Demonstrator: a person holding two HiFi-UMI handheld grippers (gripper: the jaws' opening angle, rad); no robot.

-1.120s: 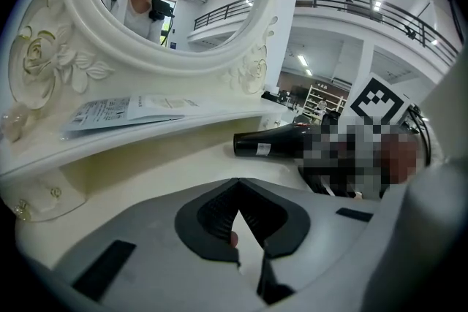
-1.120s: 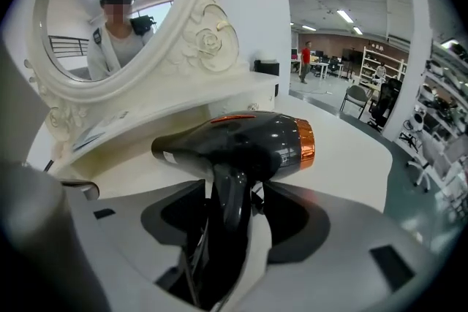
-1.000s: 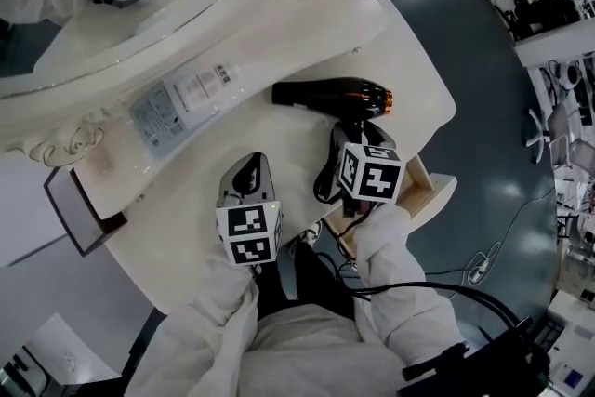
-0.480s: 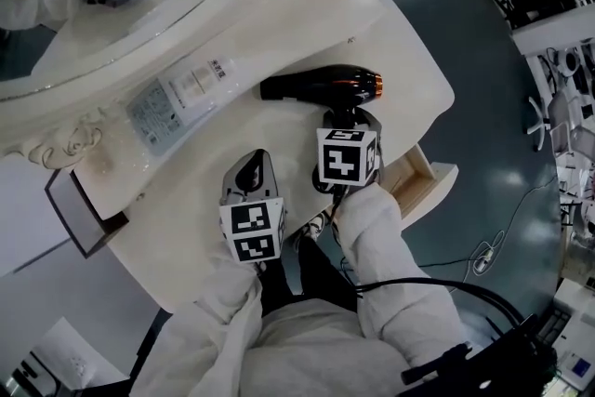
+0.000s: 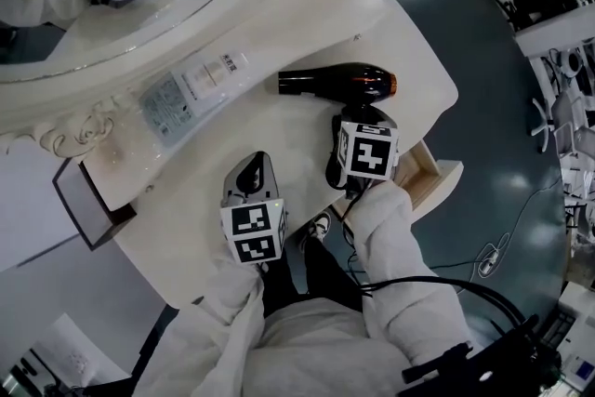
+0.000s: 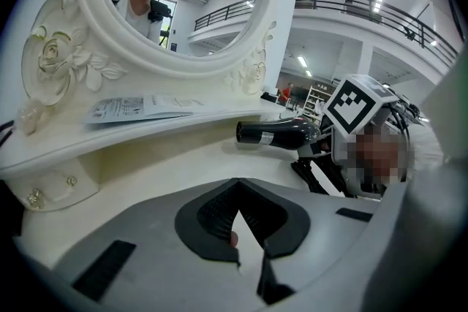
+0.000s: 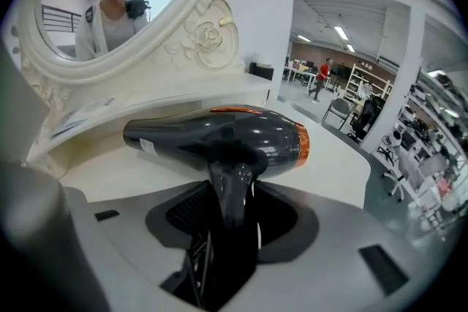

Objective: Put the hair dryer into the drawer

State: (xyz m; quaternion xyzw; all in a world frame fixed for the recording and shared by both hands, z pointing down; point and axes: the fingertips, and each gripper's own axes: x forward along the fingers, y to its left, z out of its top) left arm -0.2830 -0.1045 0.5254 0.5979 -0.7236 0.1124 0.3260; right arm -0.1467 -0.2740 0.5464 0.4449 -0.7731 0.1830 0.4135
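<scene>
The black hair dryer point(image 5: 339, 82) lies on the cream worktop point(image 5: 186, 200), outside the pulled-out drawer point(image 5: 433, 185), where only bare wood shows. The right tool point(image 5: 357, 122) has just been closing, its jaws apart around the dryer's handle. The left tool point(image 5: 251, 170) is shut on nothing.

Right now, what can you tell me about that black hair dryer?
The hair dryer is glossy black plastic with an orange band at its rear end and a white label near the nozzle. It lies on the cream dressing table, handle toward the person. The jaws of the right gripper, which have just been closing, straddle the handle without clearly pressing it.
</scene>
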